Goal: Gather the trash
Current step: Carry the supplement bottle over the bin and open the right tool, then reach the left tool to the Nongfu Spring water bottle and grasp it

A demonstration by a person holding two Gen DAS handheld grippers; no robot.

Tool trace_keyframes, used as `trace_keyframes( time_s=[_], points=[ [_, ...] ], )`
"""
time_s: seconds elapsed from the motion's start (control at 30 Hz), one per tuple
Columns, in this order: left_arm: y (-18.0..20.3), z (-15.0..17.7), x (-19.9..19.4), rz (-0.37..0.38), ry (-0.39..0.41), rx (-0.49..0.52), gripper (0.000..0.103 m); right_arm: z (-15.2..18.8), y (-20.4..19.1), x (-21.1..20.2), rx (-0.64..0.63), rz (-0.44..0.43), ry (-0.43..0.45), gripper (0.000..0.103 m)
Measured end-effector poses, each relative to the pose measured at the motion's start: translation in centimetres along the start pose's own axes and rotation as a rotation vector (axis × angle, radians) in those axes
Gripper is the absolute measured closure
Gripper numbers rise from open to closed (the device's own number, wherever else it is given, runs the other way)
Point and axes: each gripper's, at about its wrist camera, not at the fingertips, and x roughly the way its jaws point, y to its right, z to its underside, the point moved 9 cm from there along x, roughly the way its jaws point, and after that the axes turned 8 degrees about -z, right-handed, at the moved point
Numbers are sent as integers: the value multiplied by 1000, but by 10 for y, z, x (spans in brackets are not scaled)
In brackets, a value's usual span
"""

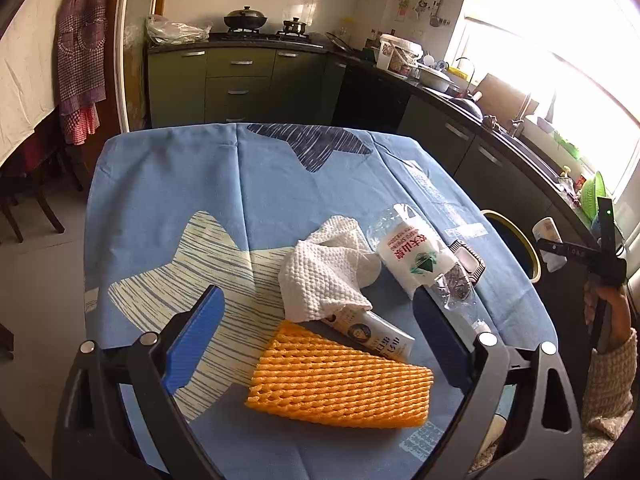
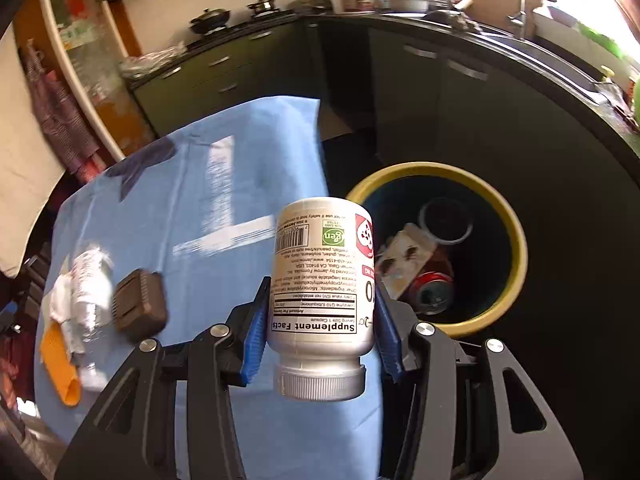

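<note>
Gripping a white supplement bottle (image 2: 322, 280) upside down between its blue pads, our right gripper (image 2: 320, 320) carries it above the table edge, near the yellow-rimmed bin (image 2: 516, 240), where a can and a wrapper already lie. Our left gripper (image 1: 316, 340) hangs open and empty over what remains on the blue cloth (image 1: 240, 184): an orange foam net (image 1: 340, 380), a paper towel (image 1: 320, 272), a crushed water bottle (image 1: 416, 256), a small carton.
</note>
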Motion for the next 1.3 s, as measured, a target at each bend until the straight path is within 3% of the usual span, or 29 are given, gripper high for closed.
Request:
trace_keyframes(
  time_s=[0.17, 0.47, 0.5, 0.53, 0.6, 0.83, 1.03, 1.3],
  points=[
    [13, -1, 1, -7, -11, 27, 12, -23, 62, 26, 66, 81, -16, 56],
    [38, -2, 3, 7, -33, 60, 12, -45, 124, 76, 117, 149, -73, 55],
    [41, -1, 4, 12, -37, 64, 12, -47, 129, 80, 122, 150, -70, 52],
    [44, -1, 4, 13, -40, 69, 12, -48, 134, 80, 125, 173, -59, 40],
    [52, 0, 6, 14, -47, 86, 12, -50, 139, 73, 112, 220, -30, 38],
    [86, 2, 14, 38, -74, 148, 10, -26, 101, 21, 93, 88, 66, 38],
    [121, 3, 25, 58, -90, 200, 8, 14, 67, -10, 38, -7, 92, 34],
    [134, -2, 65, 38, -183, 122, 8, 43, 52, -25, 64, -108, 120, 34]
  ],
)
